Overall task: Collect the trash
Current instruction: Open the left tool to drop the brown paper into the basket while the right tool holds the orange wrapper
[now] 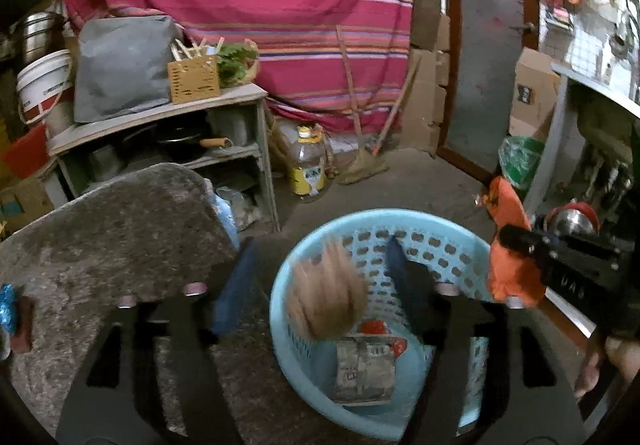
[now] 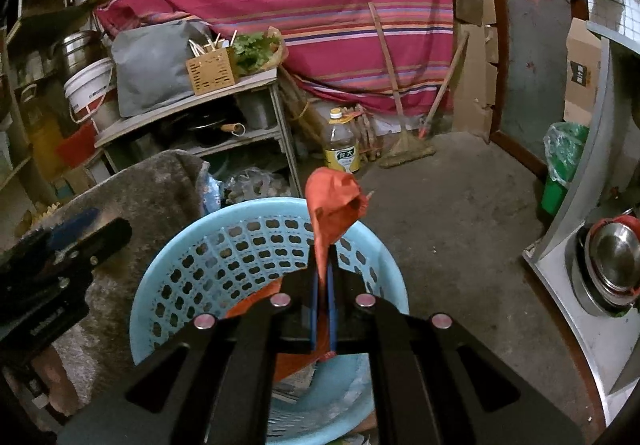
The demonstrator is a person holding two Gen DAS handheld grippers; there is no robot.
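The orange wrapper (image 2: 334, 205) is standing up out of the right gripper (image 2: 323, 277), whose two fingers are pressed together on its lower end; it is hanging over the far rim of the blue basket (image 2: 192, 241), not yet inside. In the left wrist view the same wrapper (image 1: 510, 245) is showing at the basket's right edge. The left gripper (image 1: 320, 273) is spread wide above the basket with nothing between its fingers, while a blurred tan bundle (image 1: 328, 291) is dropping — or so the blur suggests — toward the gray packet (image 1: 364, 369) lying on the basket's bottom.

Just left of the basket a gray rug (image 1: 116, 229) is covering a raised surface; beyond the basket an oil bottle (image 2: 341, 143) is standing on the concrete floor.

The risk I am seeing: the wrapper is sitting right over the rim, so letting go here could send it down the outside. It is light and crumpled, and it may also be clinging to a finger pad.
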